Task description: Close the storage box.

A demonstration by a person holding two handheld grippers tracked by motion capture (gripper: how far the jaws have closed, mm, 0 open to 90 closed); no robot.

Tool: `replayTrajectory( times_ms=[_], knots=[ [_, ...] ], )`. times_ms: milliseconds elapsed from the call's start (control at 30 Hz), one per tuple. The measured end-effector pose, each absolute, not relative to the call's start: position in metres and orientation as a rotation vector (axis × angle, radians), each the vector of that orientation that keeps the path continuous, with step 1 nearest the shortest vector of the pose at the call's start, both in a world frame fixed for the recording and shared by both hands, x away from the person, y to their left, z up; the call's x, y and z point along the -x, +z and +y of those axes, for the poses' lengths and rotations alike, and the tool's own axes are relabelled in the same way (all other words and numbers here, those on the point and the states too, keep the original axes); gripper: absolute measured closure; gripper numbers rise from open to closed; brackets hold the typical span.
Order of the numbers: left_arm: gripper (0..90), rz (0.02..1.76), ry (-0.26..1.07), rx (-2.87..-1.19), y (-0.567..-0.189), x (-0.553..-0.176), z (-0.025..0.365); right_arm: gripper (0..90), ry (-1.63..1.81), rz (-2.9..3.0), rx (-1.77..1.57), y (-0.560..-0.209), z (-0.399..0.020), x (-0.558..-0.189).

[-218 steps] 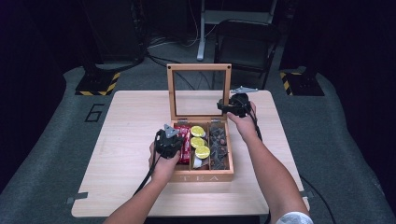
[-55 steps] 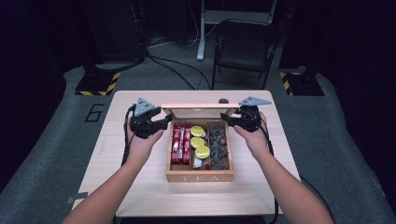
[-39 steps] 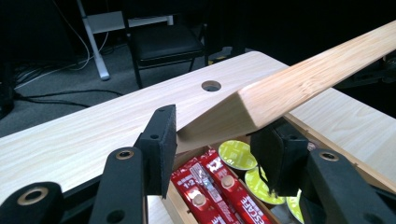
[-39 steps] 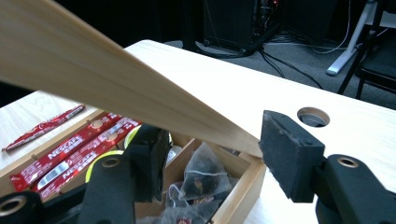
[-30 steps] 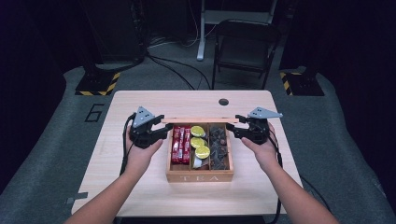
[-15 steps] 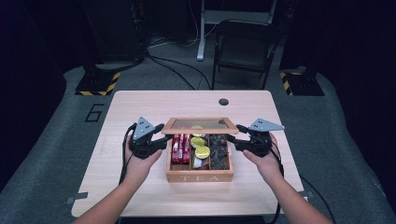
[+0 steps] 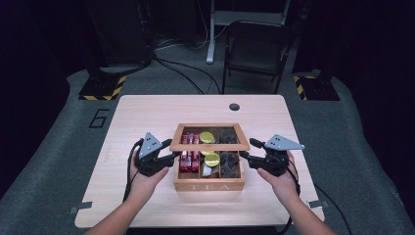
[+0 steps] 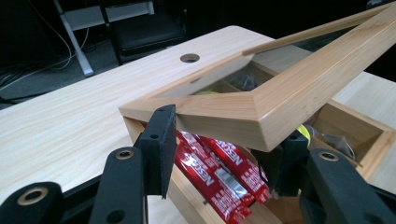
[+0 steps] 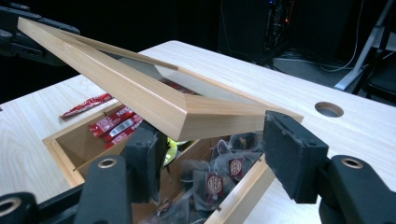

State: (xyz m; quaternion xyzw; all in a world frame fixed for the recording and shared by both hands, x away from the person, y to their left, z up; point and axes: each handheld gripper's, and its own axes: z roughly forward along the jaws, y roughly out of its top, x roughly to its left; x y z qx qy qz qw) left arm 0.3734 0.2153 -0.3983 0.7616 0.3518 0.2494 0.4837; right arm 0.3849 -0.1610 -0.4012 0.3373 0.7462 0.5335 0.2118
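Lid-lowering is the work in hand: the glass-paned wooden lid point(image 7: 210, 142) of the light wooden tea box point(image 7: 209, 185) hangs tilted above the open compartments, hinged along the far edge and with its free front edge raised toward the person. That front rail runs left to right across the table, and each end of it sits between a pair of jaws. The left gripper point(image 7: 166, 155) clasps the lid's left front corner point(image 8: 261, 109), one pad against the outer face and the other tucked underneath; the right gripper point(image 7: 245, 155) holds the right front corner point(image 9: 201, 116) the same way, so both are closed on the frame at about half span. Both hands stand equally near, one on each side of the box. Beneath the lid lie red instant-coffee sachets point(image 8: 210, 175), round yellow pods point(image 7: 211, 159) and dark tea bags point(image 9: 215, 182). The coming move looks like a plain downward swing until the rail meets the box wall, with pads slipping out sideways.
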Motion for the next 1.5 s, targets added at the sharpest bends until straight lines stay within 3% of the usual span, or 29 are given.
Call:
replayTrajectory(
  times_ms=[567,1500],
  knots=[
    [51.2,0.852,0.546,-1.871,-0.414,-0.358,0.220,48.1,1.425,2.112,-0.886,-0.414,-0.159,-0.369],
    [51.2,0.870,0.480,-1.884,-0.442,-0.339,0.222,48.0,1.349,2.210,-0.892,-0.439,-0.158,-0.354]
  ],
)
